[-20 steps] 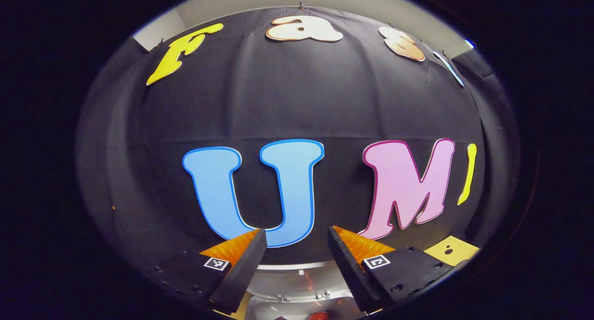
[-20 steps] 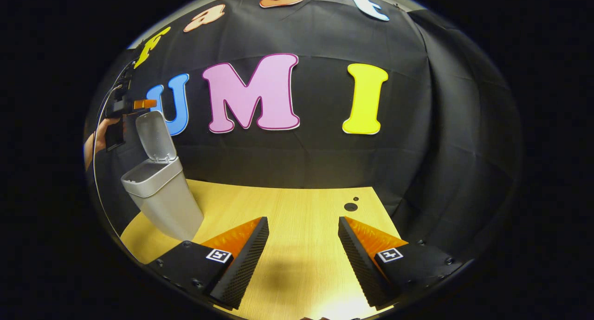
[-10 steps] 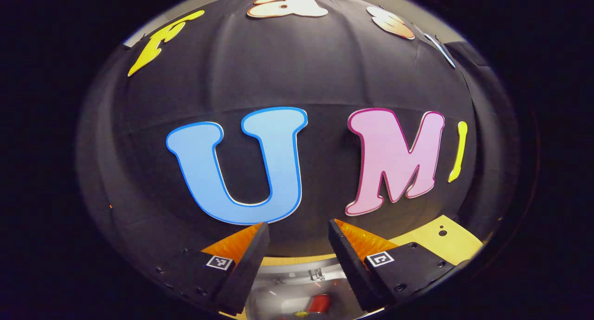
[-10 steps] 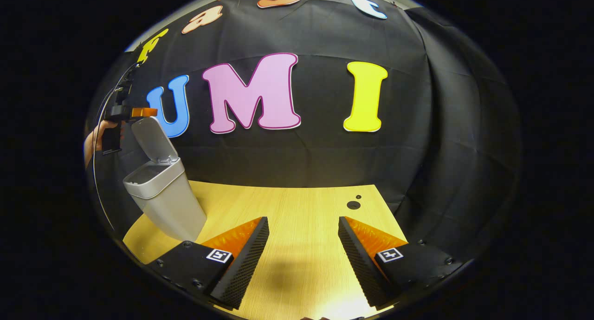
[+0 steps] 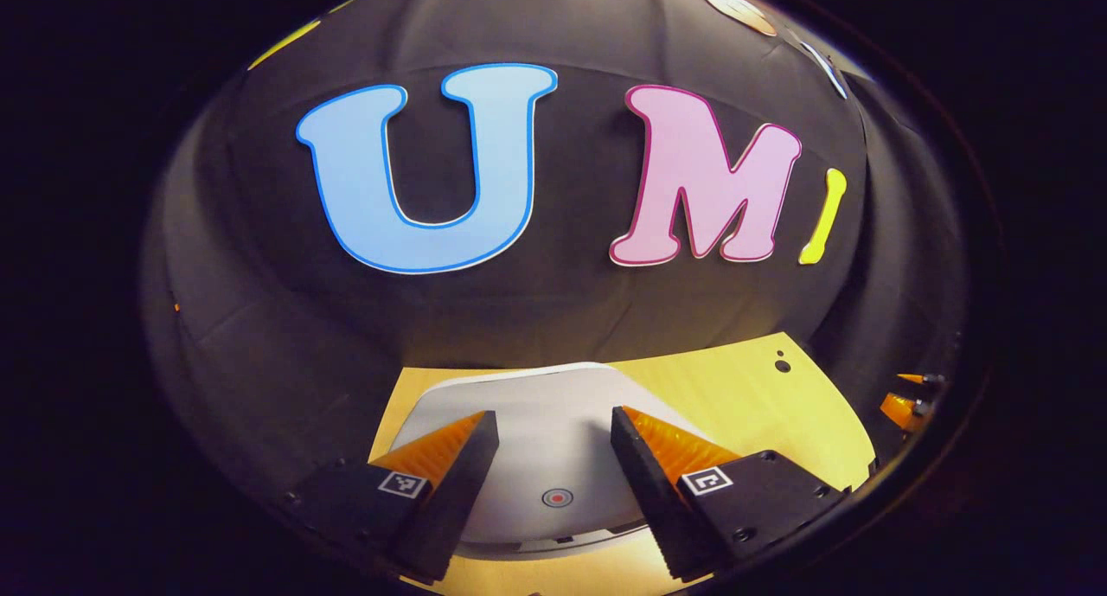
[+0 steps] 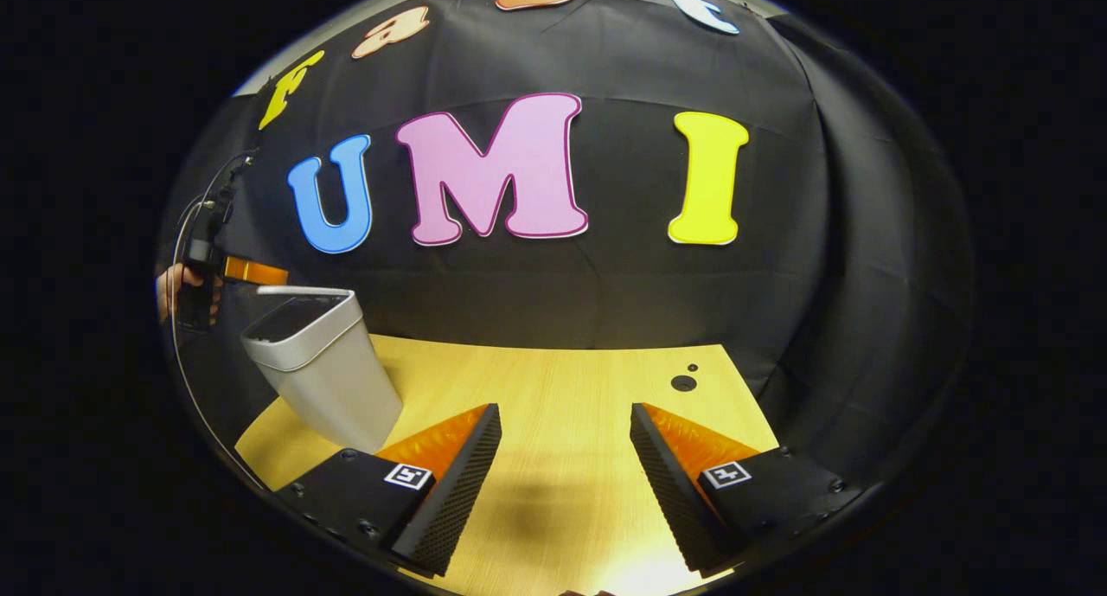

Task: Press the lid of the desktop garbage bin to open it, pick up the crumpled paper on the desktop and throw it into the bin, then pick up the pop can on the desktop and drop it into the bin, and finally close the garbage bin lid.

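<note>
In the left gripper view, we see our left hand-held gripper (image 5: 553, 423) just above the lid (image 5: 545, 406) of the desktop garbage bin (image 5: 553, 540). The lid lies flat and shut under us. Its two fingers stand apart, one on each side of the lid's middle, with nothing between them. A small round button (image 5: 557, 496) with a red dot sits on the lid, between the fingers and close to us. We cannot tell if the fingers touch the lid. The wooden worktop (image 5: 744, 388) spreads out past the bin, ahead of this hand-held gripper and to its right. Two small dark holes (image 5: 782, 364) are in the worktop far off to the right.

In the right gripper view, we see our right hand-held gripper (image 6: 566, 419) over the bare worktop (image 6: 553, 388). Its fingers are apart too, and they hold nothing. The desktop garbage bin (image 6: 324, 367) stands well off to the left of this hand-held gripper, near the worktop's far left edge. It is grey and wider at the top. The left hand-held gripper (image 6: 255, 272) sits right over the bin's top, and a hand (image 6: 169, 283) holds it from behind. A thin cable (image 6: 186, 220) loops up from it. The two dark holes (image 6: 682, 381) lie ahead and a little to the right of the right hand-held gripper.
</note>
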Tool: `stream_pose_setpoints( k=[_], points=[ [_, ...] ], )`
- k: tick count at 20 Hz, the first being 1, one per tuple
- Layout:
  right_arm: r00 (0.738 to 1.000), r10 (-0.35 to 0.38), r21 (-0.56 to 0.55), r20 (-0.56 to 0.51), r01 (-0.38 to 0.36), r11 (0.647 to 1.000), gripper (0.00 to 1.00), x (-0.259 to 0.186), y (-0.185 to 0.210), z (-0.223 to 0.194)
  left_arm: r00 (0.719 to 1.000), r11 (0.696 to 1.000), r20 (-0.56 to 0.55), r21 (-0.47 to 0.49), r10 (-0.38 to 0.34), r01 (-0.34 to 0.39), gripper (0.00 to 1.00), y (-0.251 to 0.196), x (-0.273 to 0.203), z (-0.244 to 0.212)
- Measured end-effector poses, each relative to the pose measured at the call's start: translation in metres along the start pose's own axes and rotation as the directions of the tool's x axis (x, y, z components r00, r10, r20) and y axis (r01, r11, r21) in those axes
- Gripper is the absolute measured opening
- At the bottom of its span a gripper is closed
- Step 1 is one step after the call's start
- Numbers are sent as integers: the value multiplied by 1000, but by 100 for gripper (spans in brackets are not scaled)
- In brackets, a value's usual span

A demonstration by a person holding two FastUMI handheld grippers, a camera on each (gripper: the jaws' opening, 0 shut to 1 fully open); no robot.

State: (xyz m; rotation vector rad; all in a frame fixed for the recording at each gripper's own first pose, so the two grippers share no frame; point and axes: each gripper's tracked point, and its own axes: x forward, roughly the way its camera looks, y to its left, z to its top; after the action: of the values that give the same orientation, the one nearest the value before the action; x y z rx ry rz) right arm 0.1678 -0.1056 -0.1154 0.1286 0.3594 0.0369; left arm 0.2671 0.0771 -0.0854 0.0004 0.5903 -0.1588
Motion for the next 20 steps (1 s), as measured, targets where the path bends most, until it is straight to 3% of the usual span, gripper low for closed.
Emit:
stream_pose_setpoints(
  k=[7, 11, 16, 20],
  points=[
    [1000, 11, -5, -7, -11, 1000, 97, -4, 6, -9, 990, 996, -140, 84, -27, 39, 93, -3, 12, -39],
    [1000, 11, -28, -22, -12, 1000, 97, -9, 8, -17, 996, 998, -79, 47, -45, 49, 94, -6, 14, -38],
    [999, 38, -39, -10, -39, 998, 97, -19, 18, -7, 999, 999, 37, 39, 14, -15, 96, -5, 12, -24],
    [999, 53, -62, 14, -52, 997, 97, -31, 21, 3, 986, 997, 164, 64, 38, -49, 96, 2, -6, 16]
  ],
)
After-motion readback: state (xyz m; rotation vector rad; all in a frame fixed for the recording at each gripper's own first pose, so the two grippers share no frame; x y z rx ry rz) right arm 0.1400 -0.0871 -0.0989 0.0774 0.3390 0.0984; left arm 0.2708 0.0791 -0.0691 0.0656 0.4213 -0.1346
